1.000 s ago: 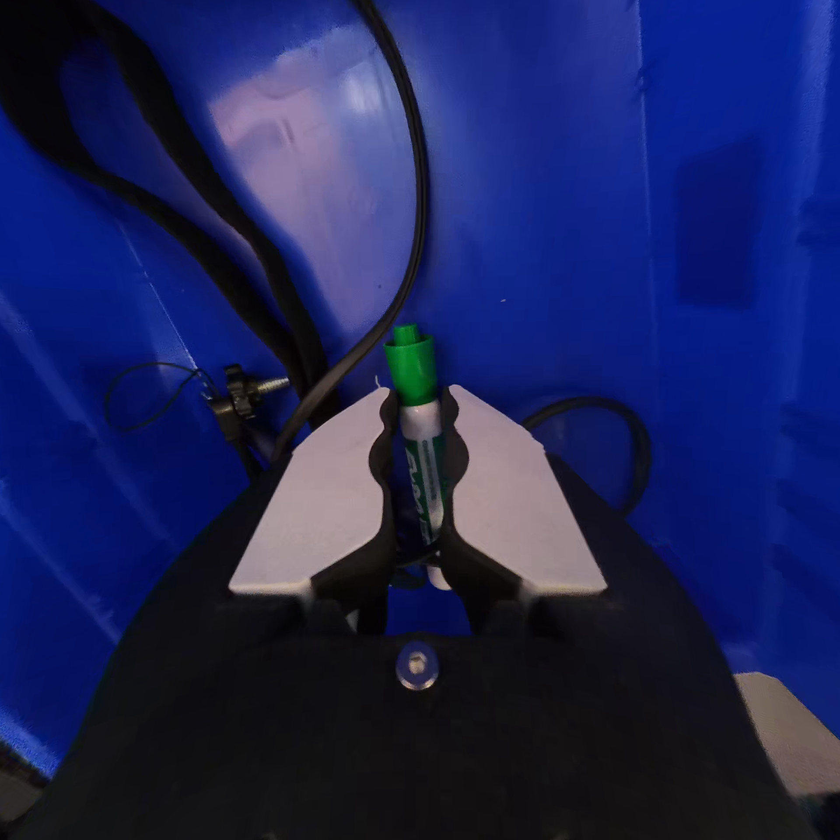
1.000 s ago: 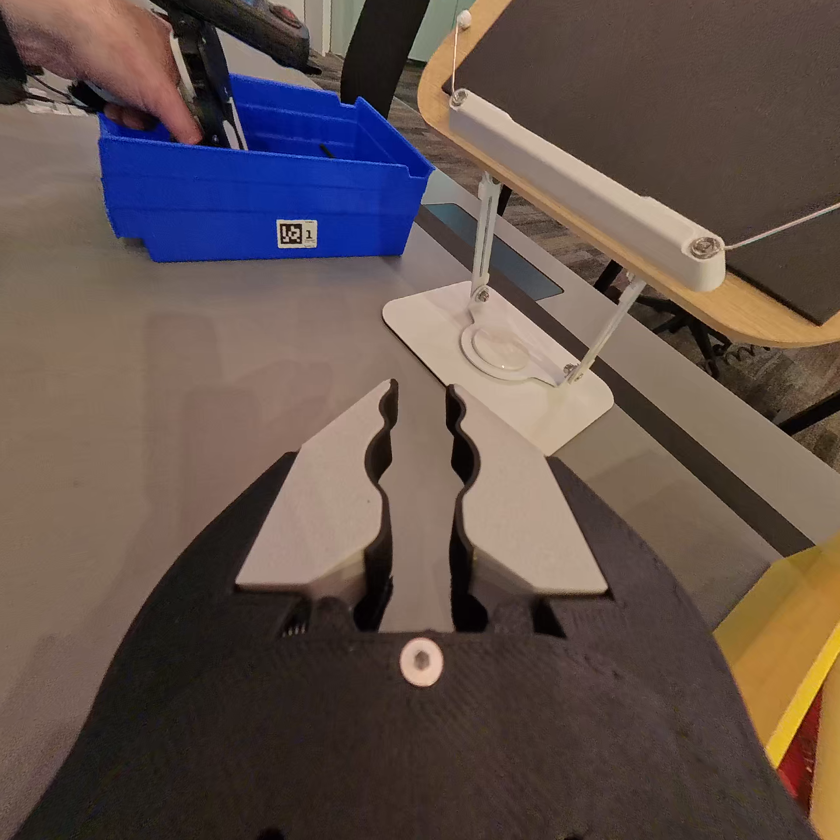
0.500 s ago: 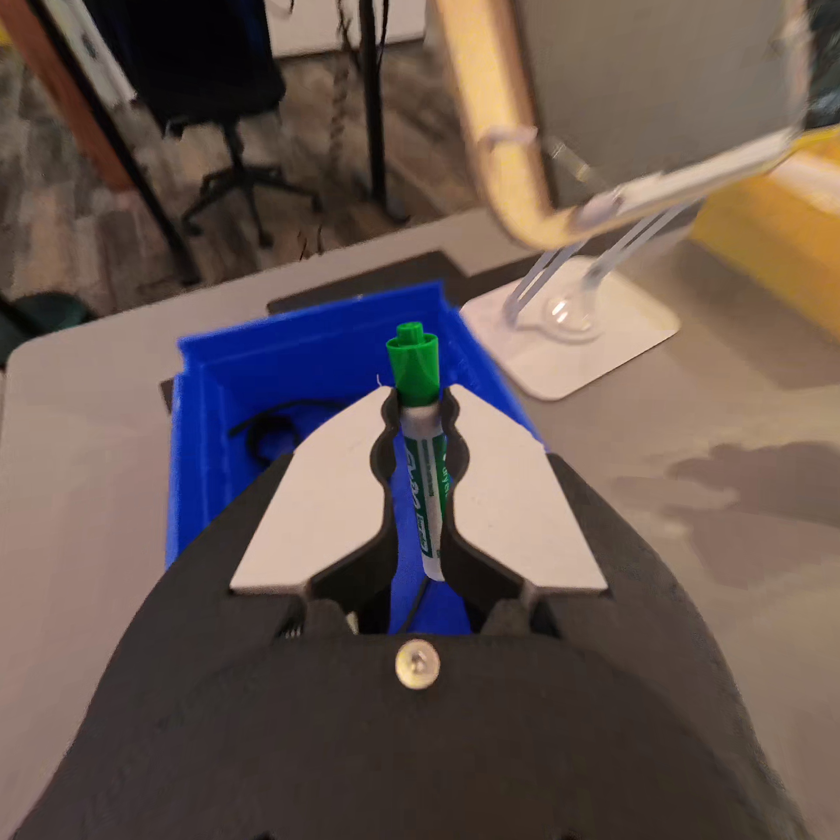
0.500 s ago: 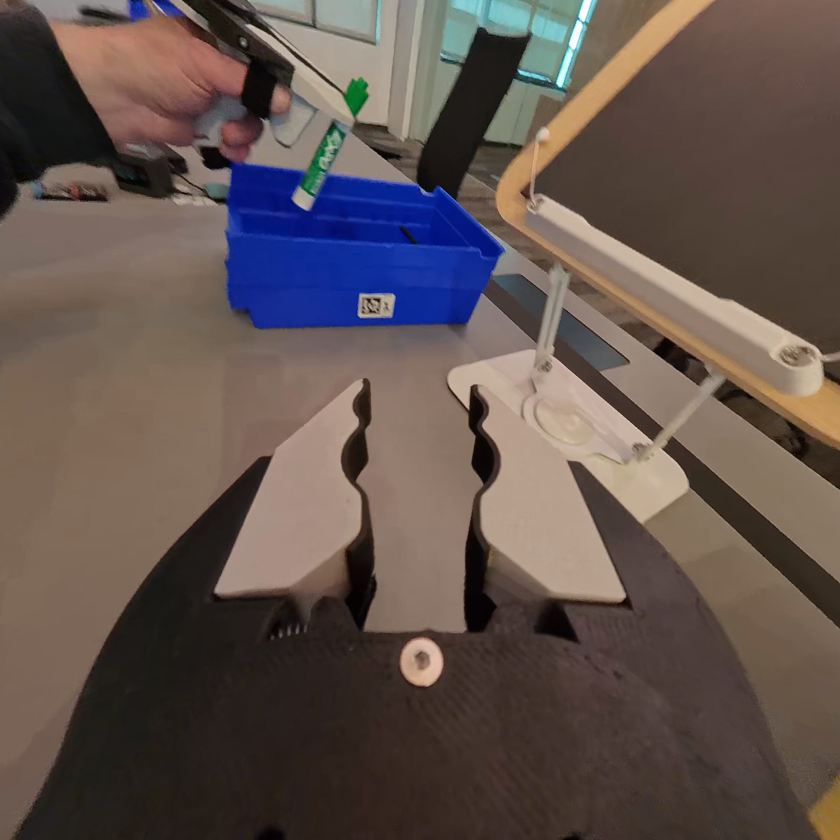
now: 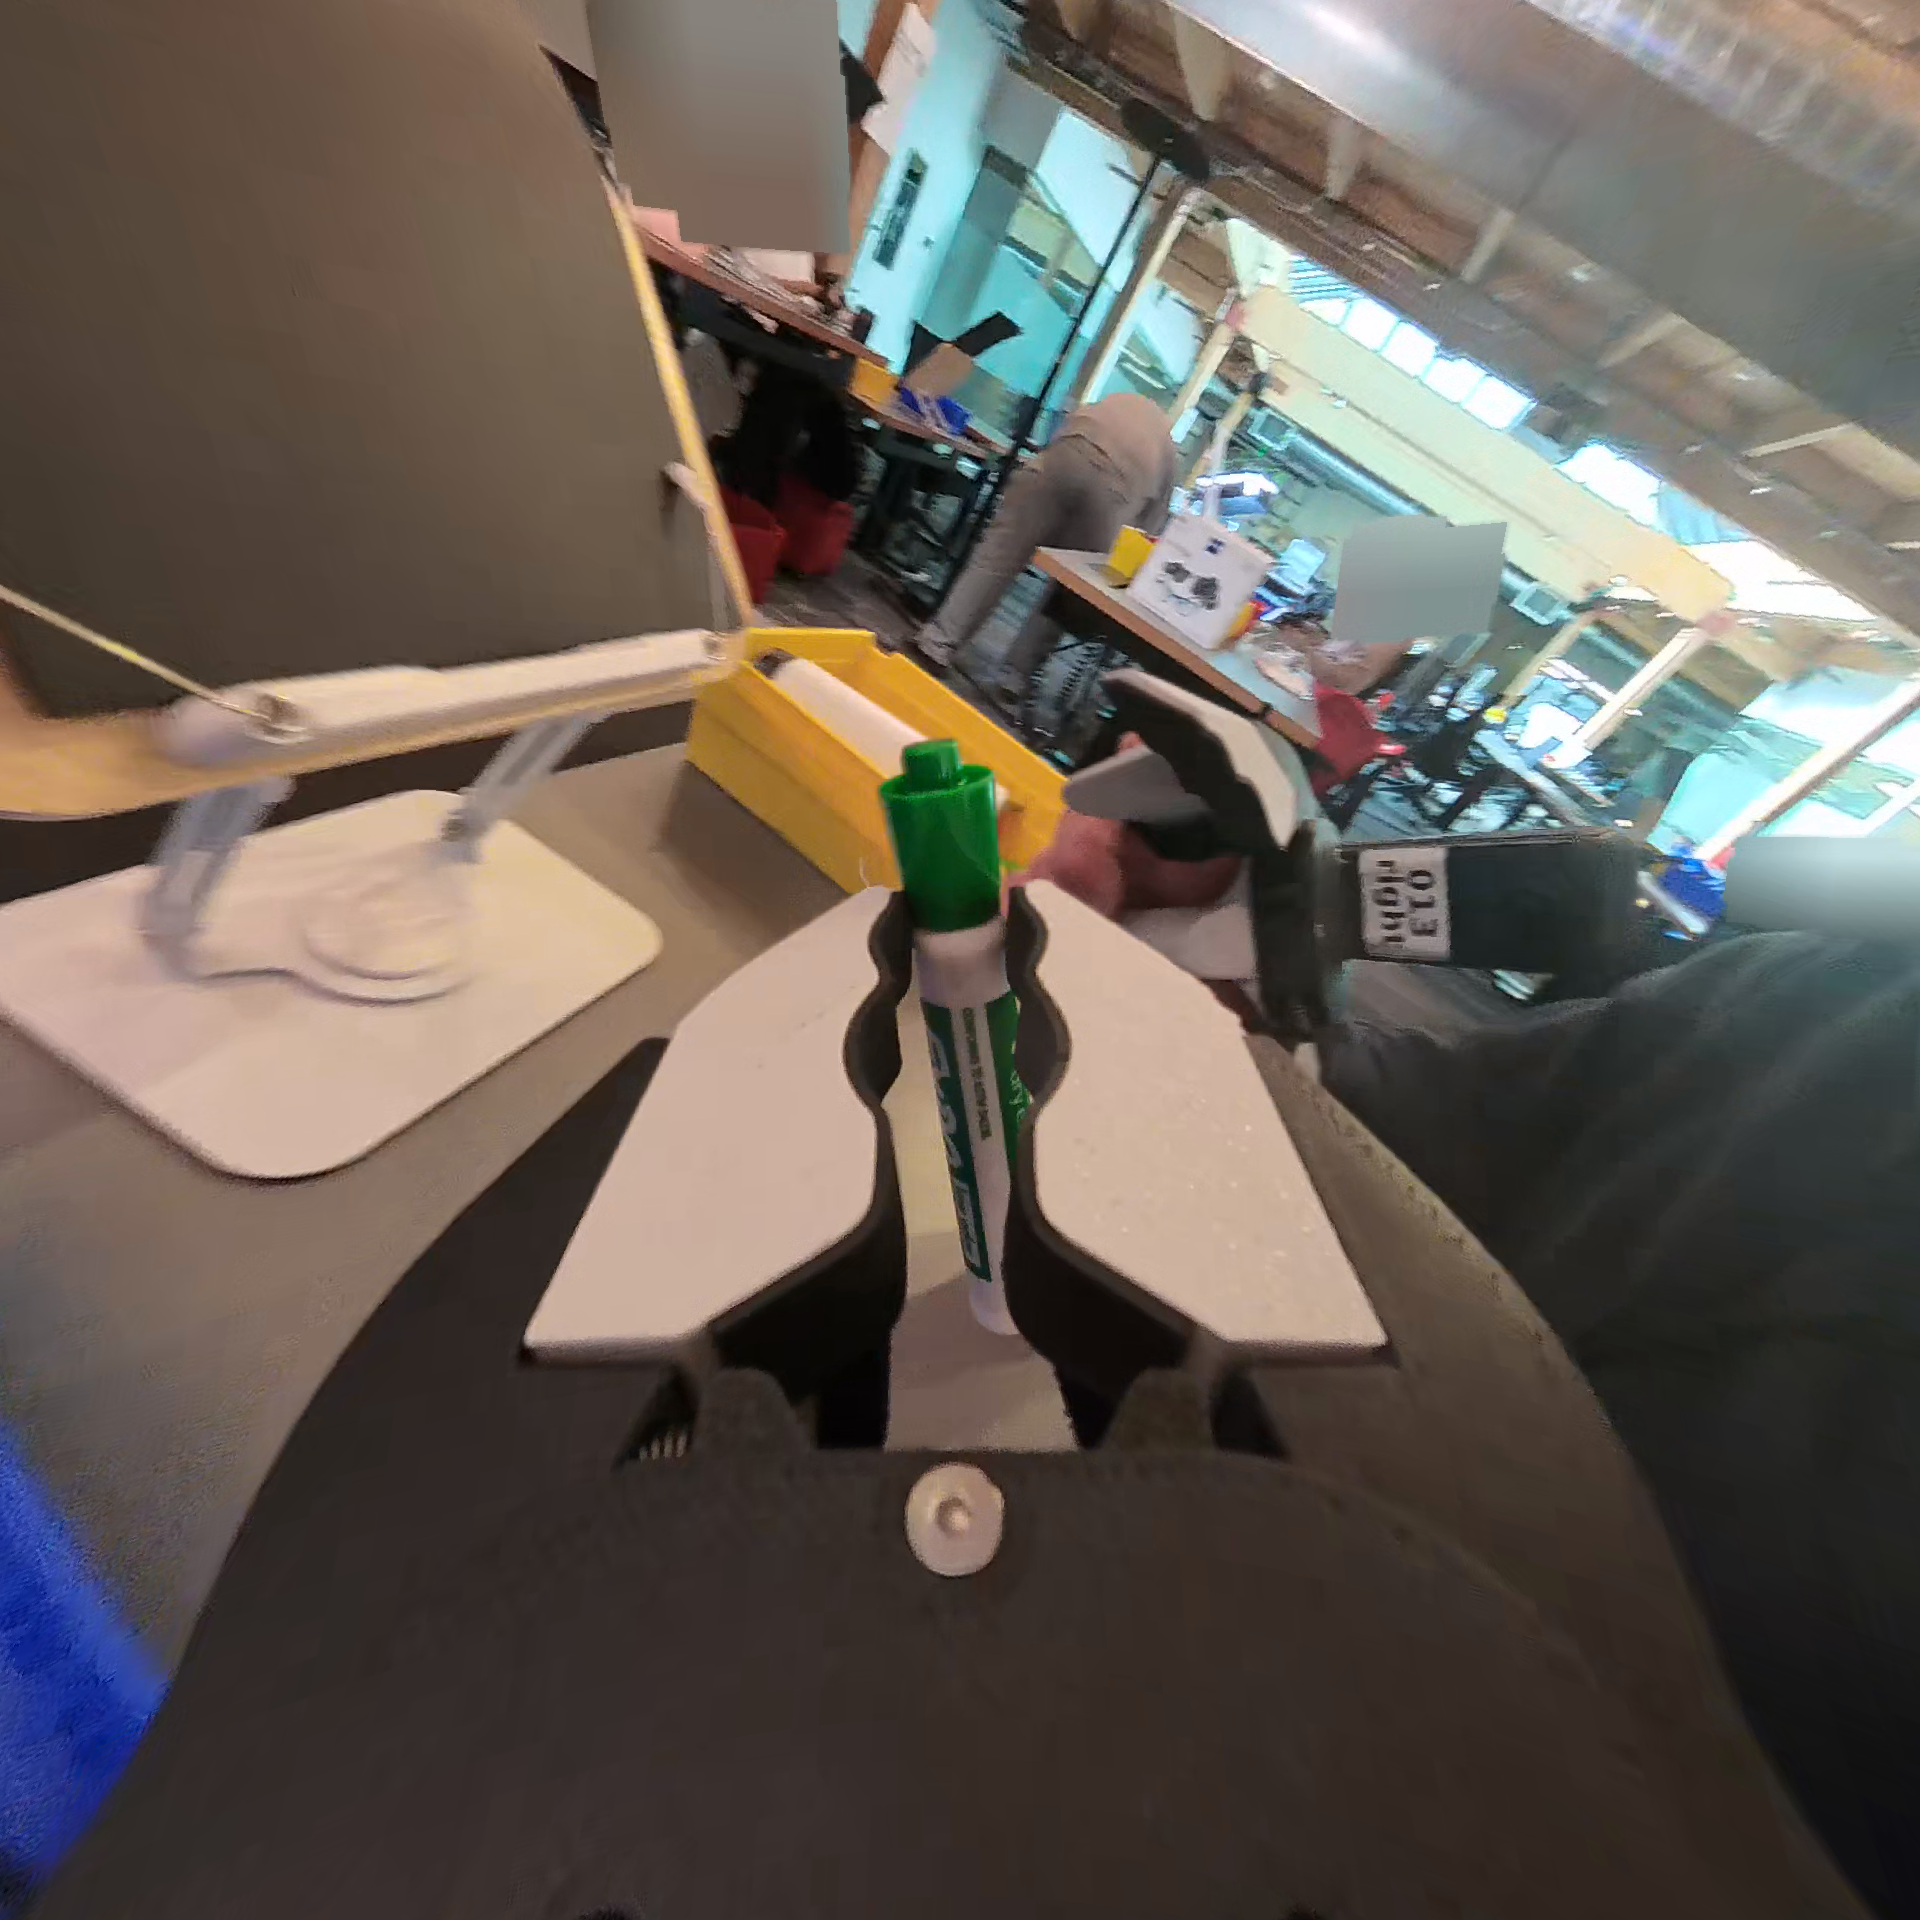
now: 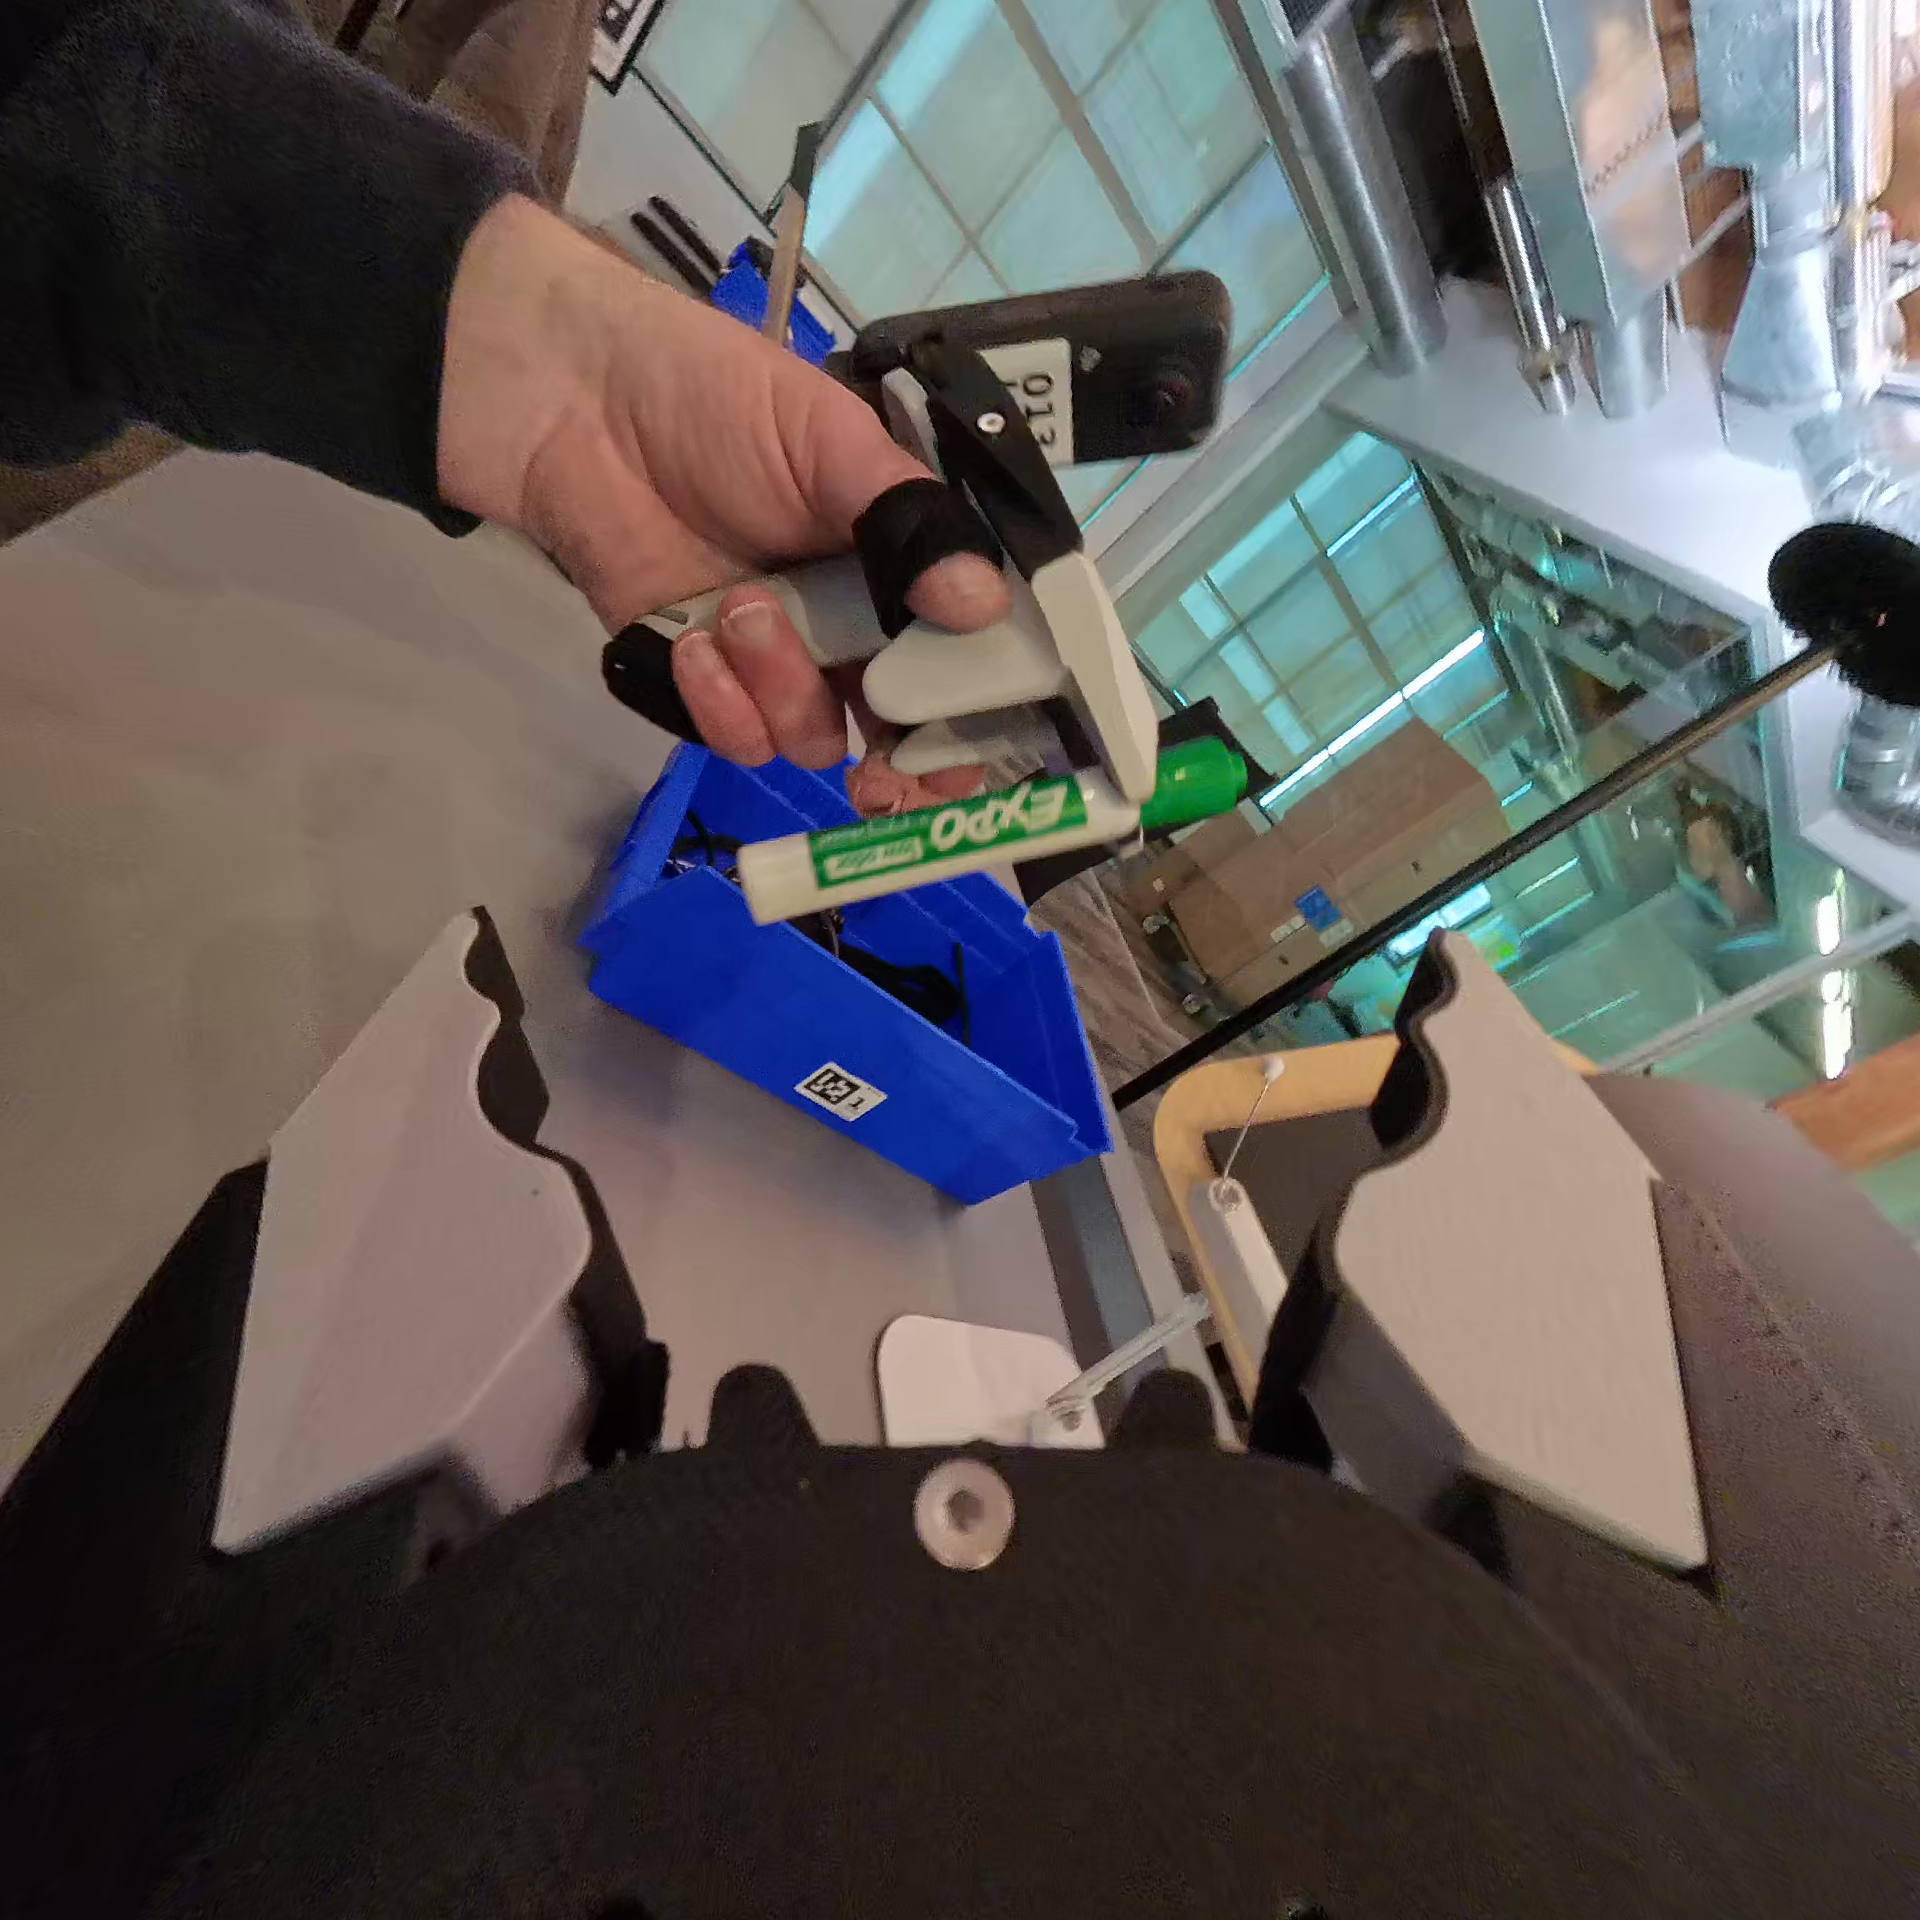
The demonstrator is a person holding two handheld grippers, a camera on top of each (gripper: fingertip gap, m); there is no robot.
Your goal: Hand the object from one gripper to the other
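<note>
My left gripper (image 5: 951, 920) is shut on a green-capped white marker (image 5: 961, 1049), its cap sticking out past the fingertips. The right wrist view shows the same marker (image 6: 935, 842) held in the air above the blue bin (image 6: 831, 1029), clamped near its cap by the left gripper (image 6: 1127, 774) in a person's hand (image 6: 675, 468). My right gripper (image 6: 951, 977) is wide open and empty, facing the marker from a short way off. It also shows in the left wrist view (image 5: 1195, 769), beyond the marker's cap.
A grey table (image 6: 208, 779) carries the blue bin, a yellow bin (image 5: 831, 727) and a white stand base (image 5: 312, 987) with a wood-edged board (image 5: 312, 312) above it. People and benches (image 5: 1070, 499) stand in the background. There is about 8 cm between the tips of the two grippers.
My left gripper lifted the marker out of the blue bin and swung it towards my right gripper. My right gripper rose, tilted and opened wide.
</note>
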